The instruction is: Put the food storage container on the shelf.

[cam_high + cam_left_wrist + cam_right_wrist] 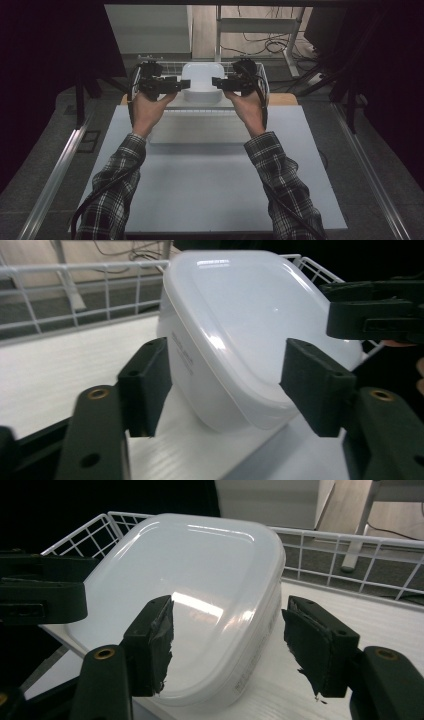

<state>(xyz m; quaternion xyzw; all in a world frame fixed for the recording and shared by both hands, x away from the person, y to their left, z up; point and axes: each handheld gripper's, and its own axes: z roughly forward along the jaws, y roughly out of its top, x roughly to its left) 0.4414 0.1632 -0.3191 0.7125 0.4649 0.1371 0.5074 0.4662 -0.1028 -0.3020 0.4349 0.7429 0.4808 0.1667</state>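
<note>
Both grippers flank the box (pixel 201 80).
Left gripper (pixel 186 85) at nine o'clock, right gripper (pixel 214 83) at three, both open, pads clear of it.

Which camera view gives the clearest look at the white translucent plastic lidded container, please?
The right gripper view: the white translucent plastic lidded container shows its whole lid there. The left gripper view shows its side wall and printed label; the high view shows it small, flanked by both grippers.

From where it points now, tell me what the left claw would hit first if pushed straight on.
Most likely the white lidded container, whose near edge sits between the open left claw; the gap to it is hard to judge.
</note>
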